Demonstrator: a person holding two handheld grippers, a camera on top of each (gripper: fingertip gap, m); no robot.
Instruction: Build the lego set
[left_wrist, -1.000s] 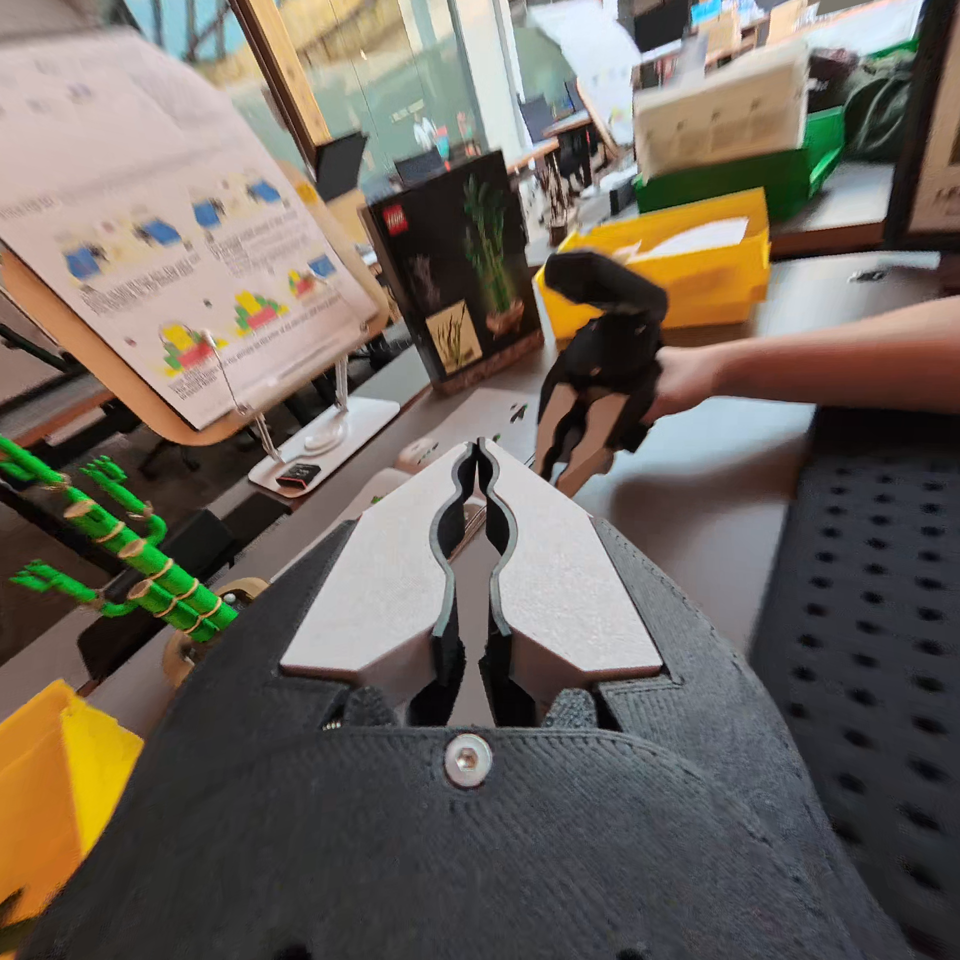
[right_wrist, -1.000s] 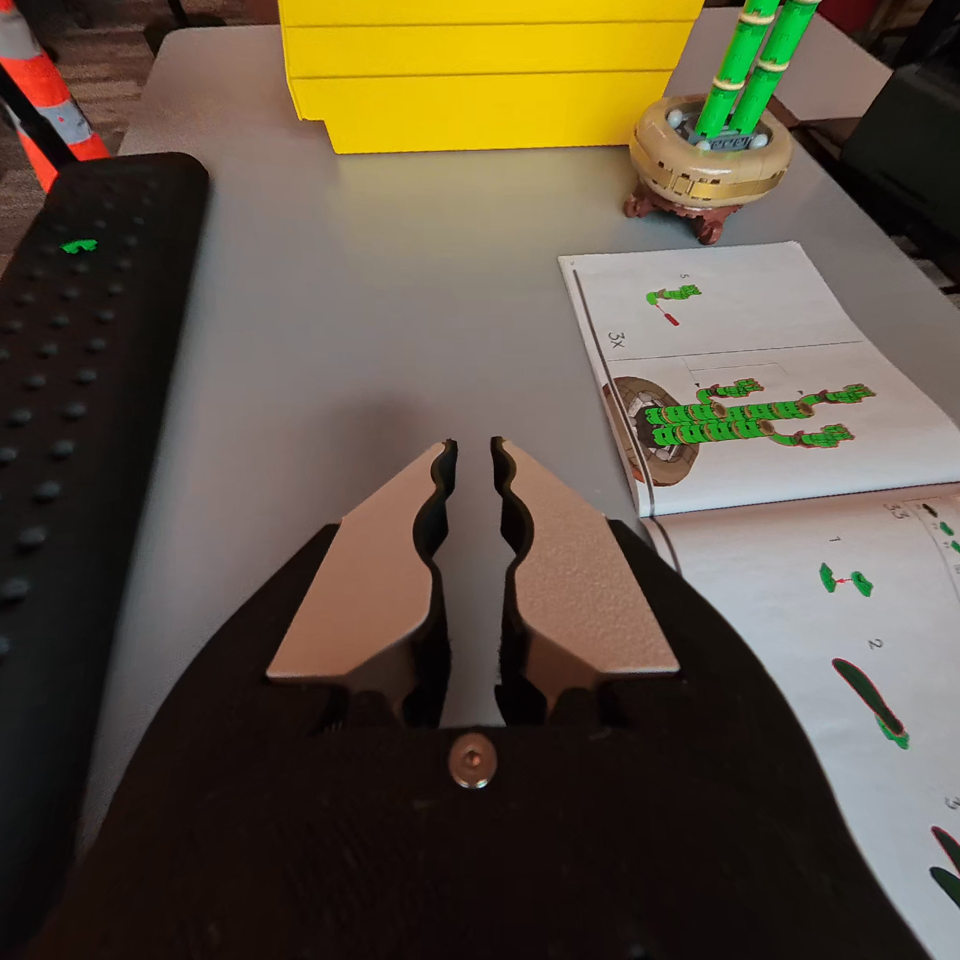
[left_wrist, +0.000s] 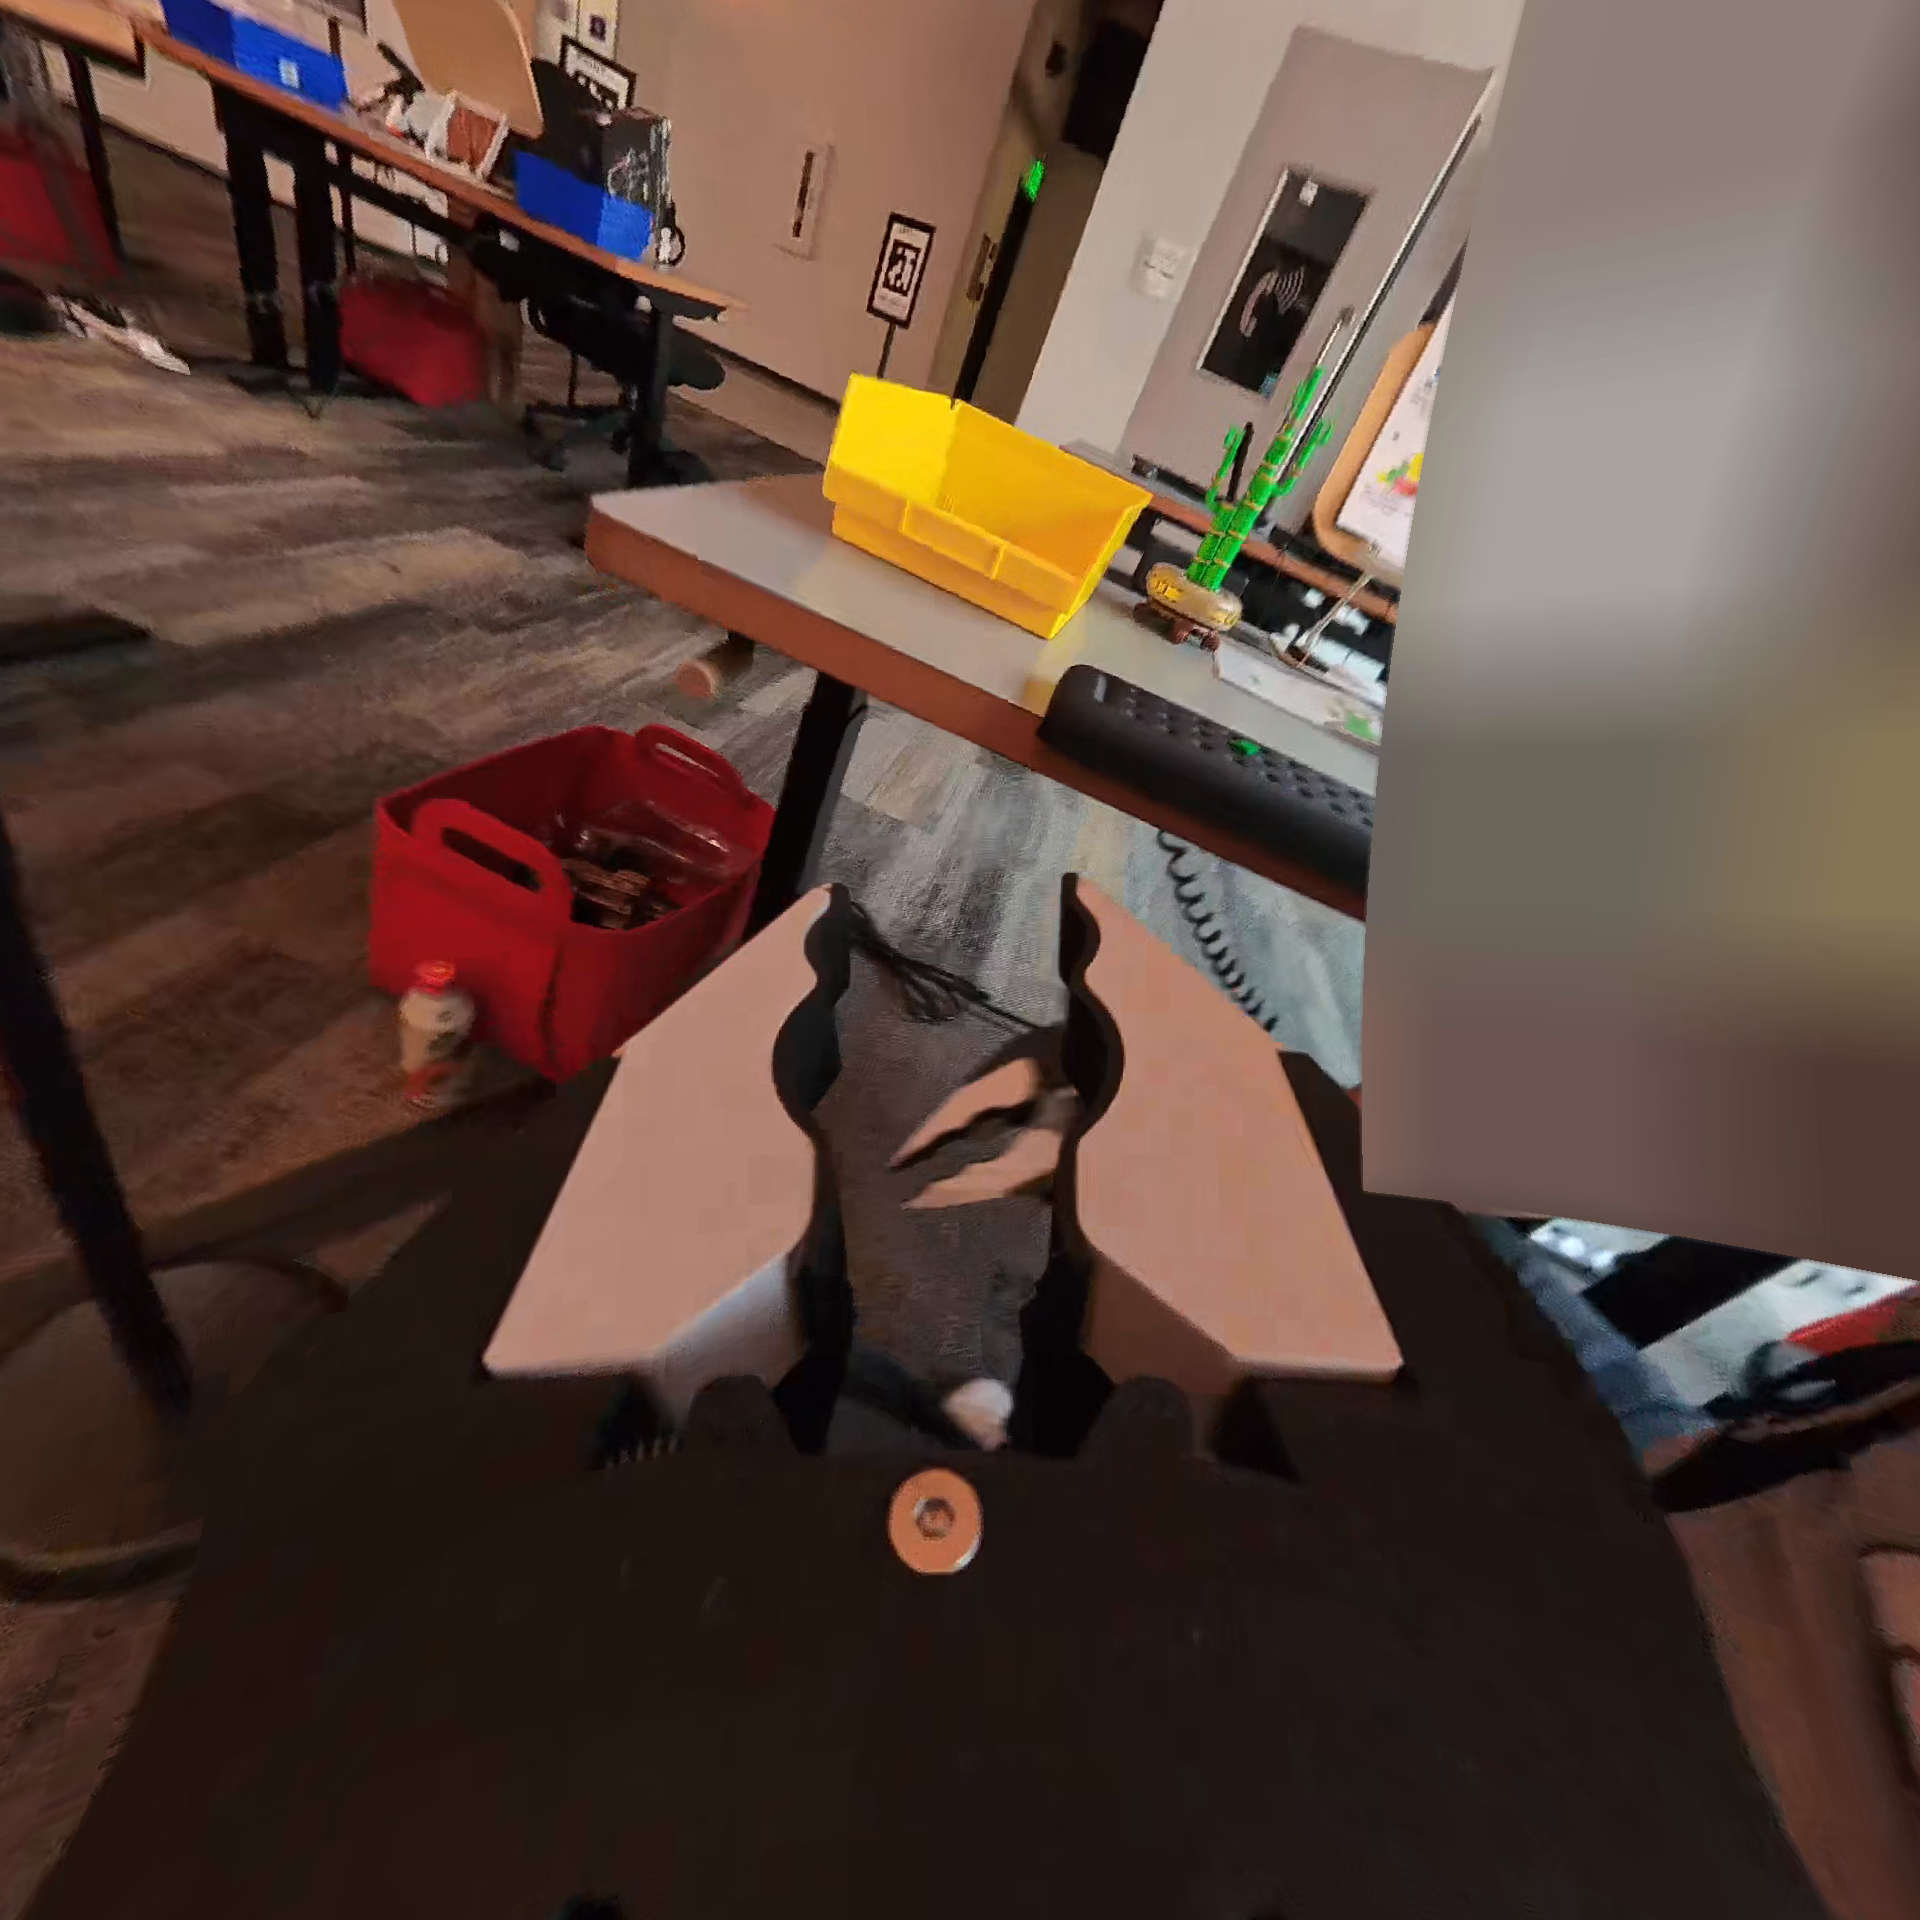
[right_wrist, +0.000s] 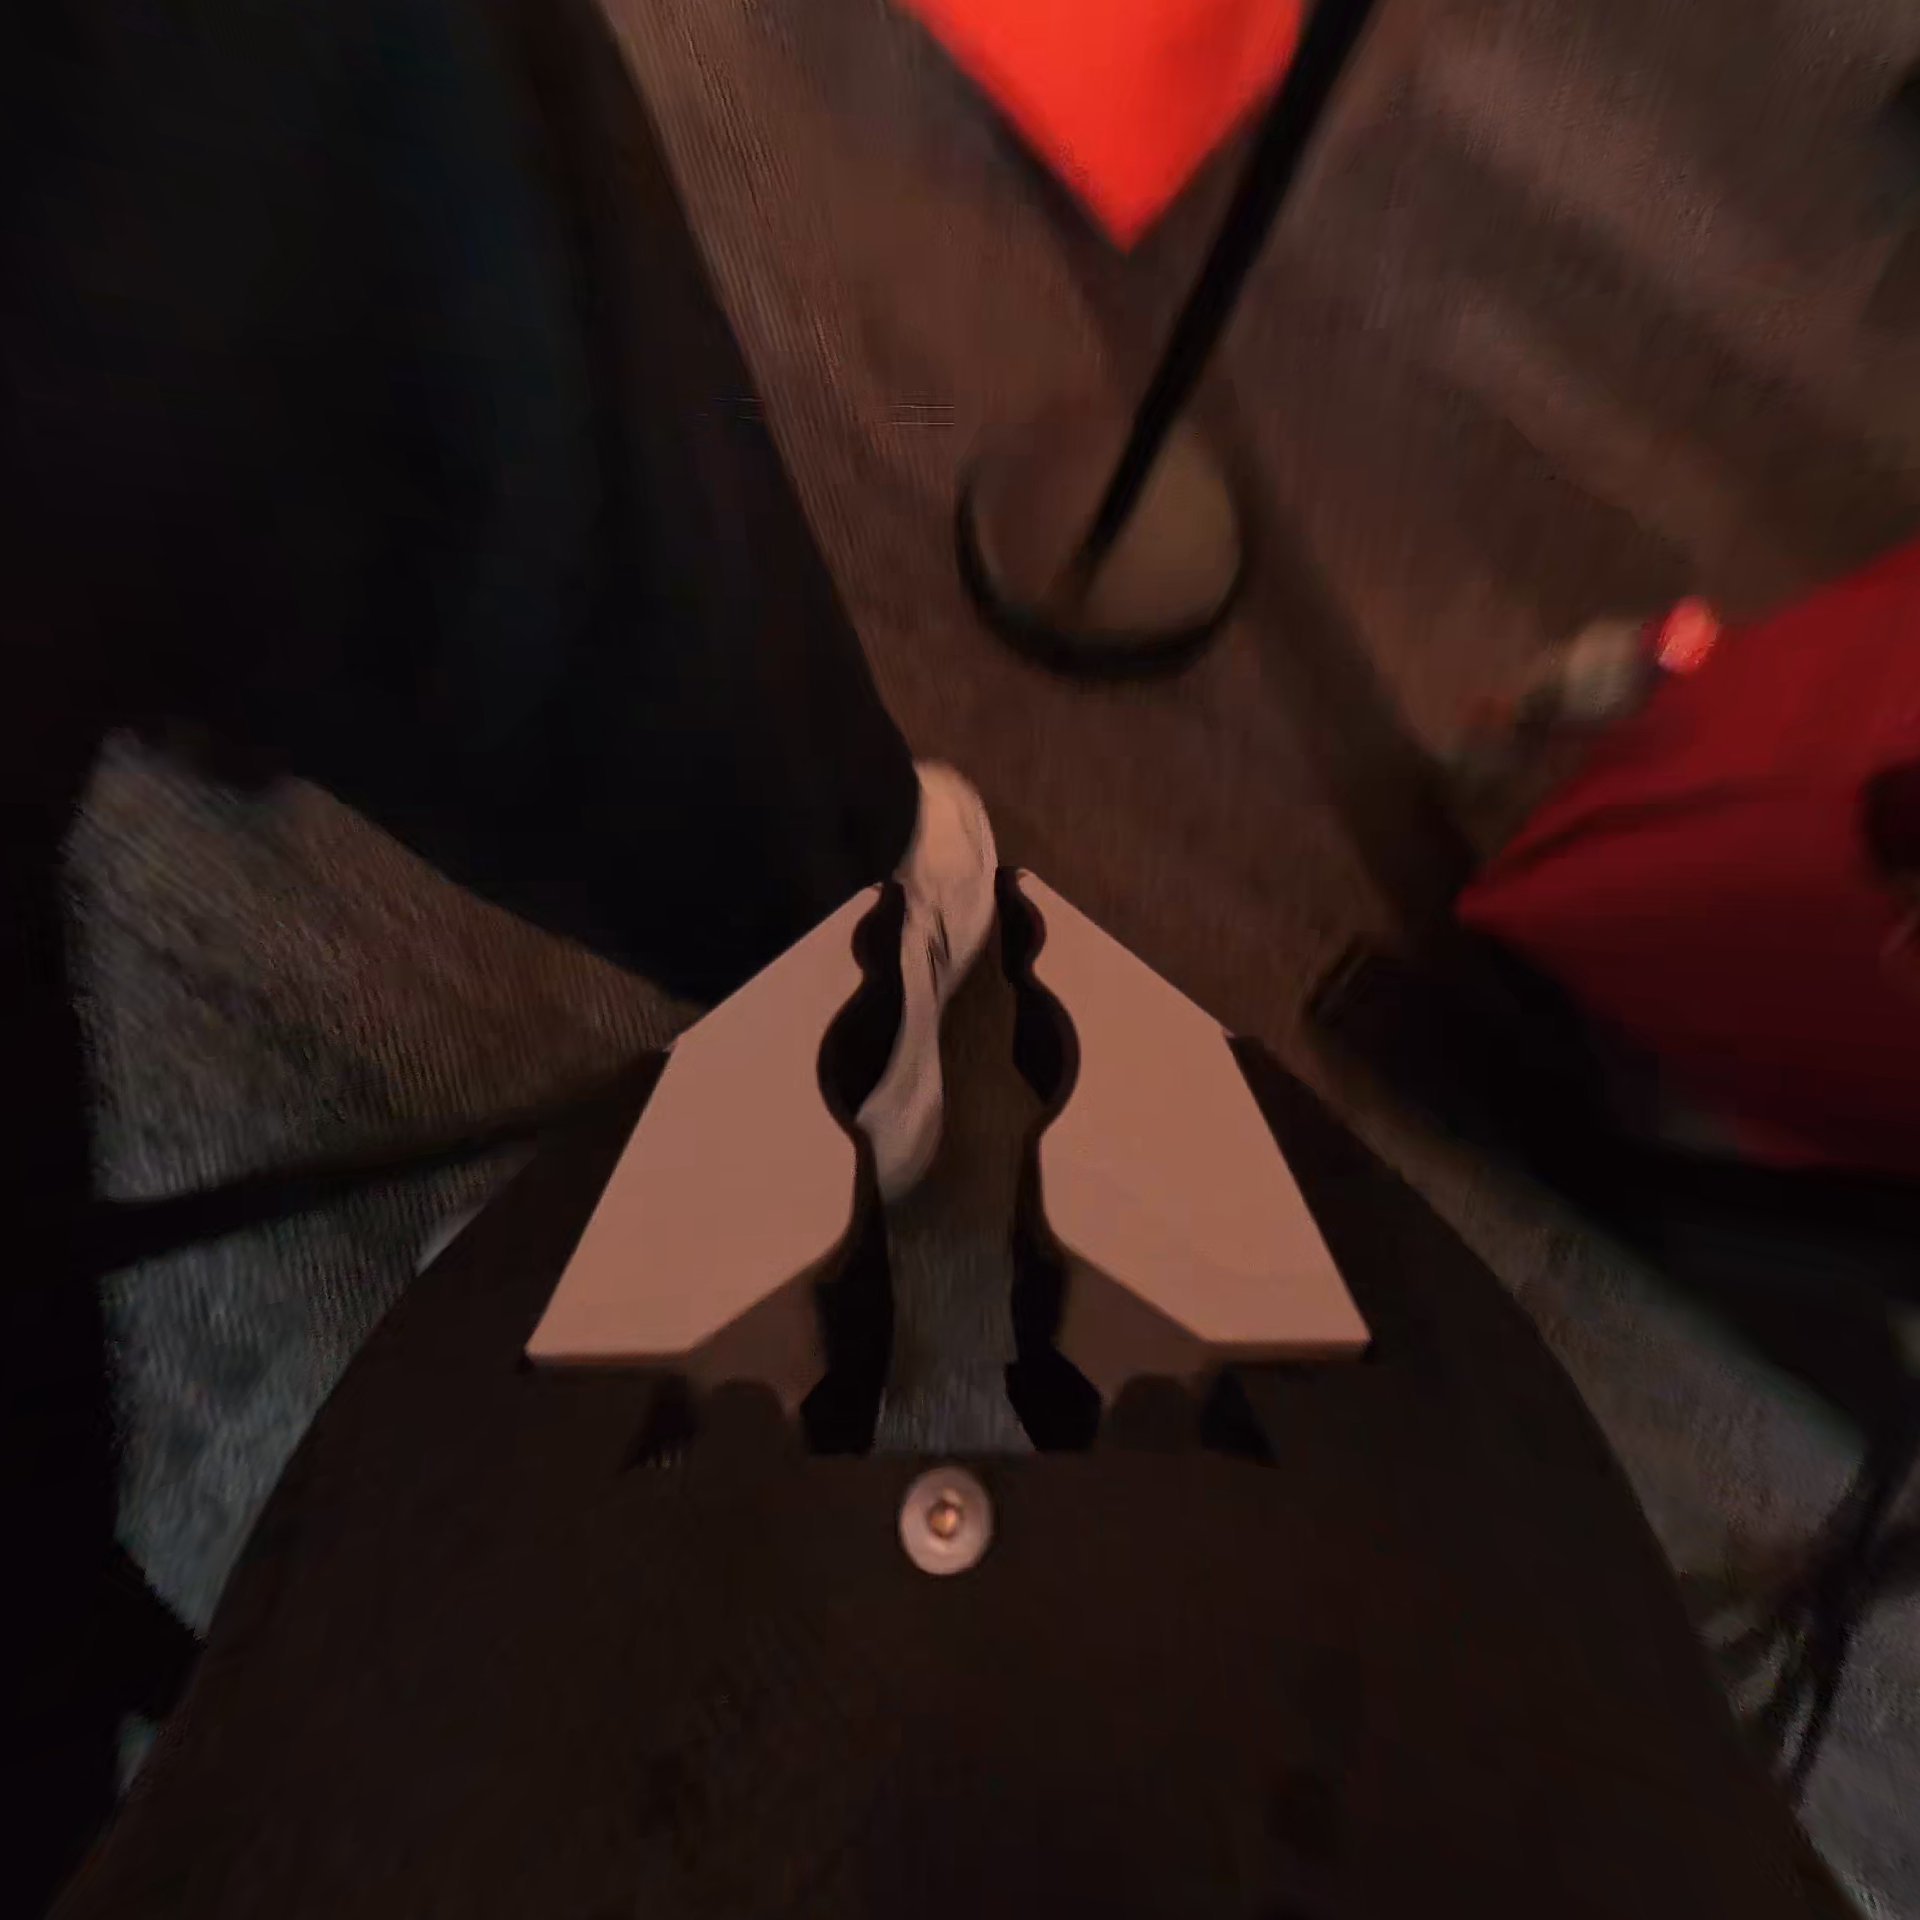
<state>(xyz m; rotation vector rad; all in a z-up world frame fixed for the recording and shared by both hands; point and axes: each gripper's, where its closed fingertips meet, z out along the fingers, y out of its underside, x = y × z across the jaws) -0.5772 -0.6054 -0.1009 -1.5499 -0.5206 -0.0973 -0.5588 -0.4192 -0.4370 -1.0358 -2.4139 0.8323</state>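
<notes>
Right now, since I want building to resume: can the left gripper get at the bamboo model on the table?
Probably not. The left gripper hangs open over the floor, off the table; the bamboo model stands far beyond the yellow bin.

Open-plan office/lab space: carpeted floor (left_wrist: 312, 540), long desks (left_wrist: 436, 177) with blue bins (left_wrist: 582, 208) upper left of the frame, office chair (left_wrist: 613, 332) beside them, yellow parts bin (left_wrist: 966, 520) on a grey worktable (left_wrist: 748, 540) mid-frame.

L gripper (left_wrist: 948, 914): fingers wide apart, empty | R gripper (right_wrist: 951, 883): fingers narrowly apart, pointing down, blurred
</notes>
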